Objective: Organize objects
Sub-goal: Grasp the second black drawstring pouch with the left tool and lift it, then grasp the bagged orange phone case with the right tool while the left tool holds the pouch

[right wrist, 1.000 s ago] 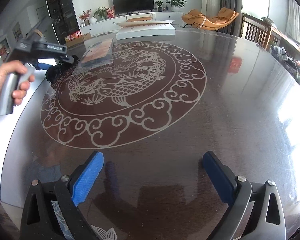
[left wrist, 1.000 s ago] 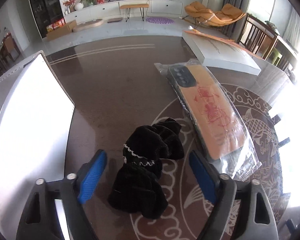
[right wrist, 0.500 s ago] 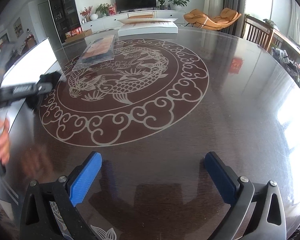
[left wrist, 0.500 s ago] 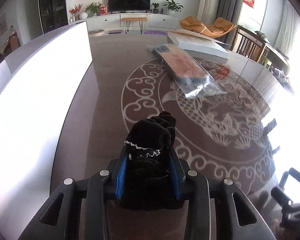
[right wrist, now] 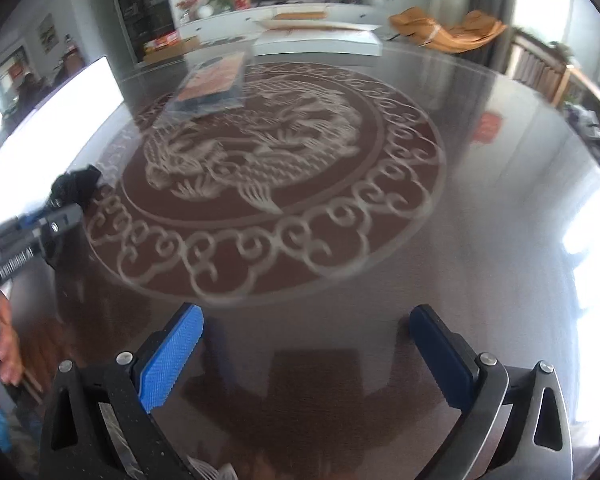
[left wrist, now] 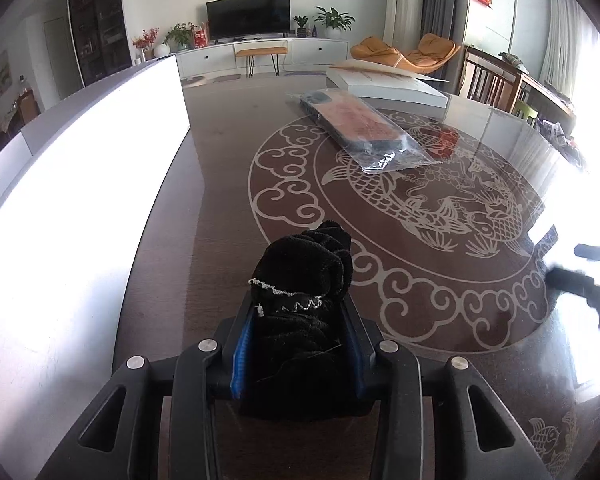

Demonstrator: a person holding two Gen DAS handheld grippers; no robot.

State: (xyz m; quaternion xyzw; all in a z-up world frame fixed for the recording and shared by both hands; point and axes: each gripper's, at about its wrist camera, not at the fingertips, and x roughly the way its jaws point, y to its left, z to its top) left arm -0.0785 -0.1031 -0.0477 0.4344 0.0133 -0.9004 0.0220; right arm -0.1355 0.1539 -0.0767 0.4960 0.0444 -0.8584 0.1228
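Our left hand-held gripper (left wrist: 300,344) squeezes a floppy black scrunchie (left wrist: 304,280); overhanging ahead, it could slip out over the tabletop (left wrist: 228,152).

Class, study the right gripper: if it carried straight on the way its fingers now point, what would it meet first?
Most likely the bare table top. The right gripper is open with nothing between its fingers, and it points down at empty dark wood short of the fish pattern. Depth is hard to judge.

A home living room: television (left wrist: 248,16) on a white cabinet (left wrist: 260,56) at top centre, potted plants (left wrist: 334,20), orange lounger (left wrist: 404,52) upper right.
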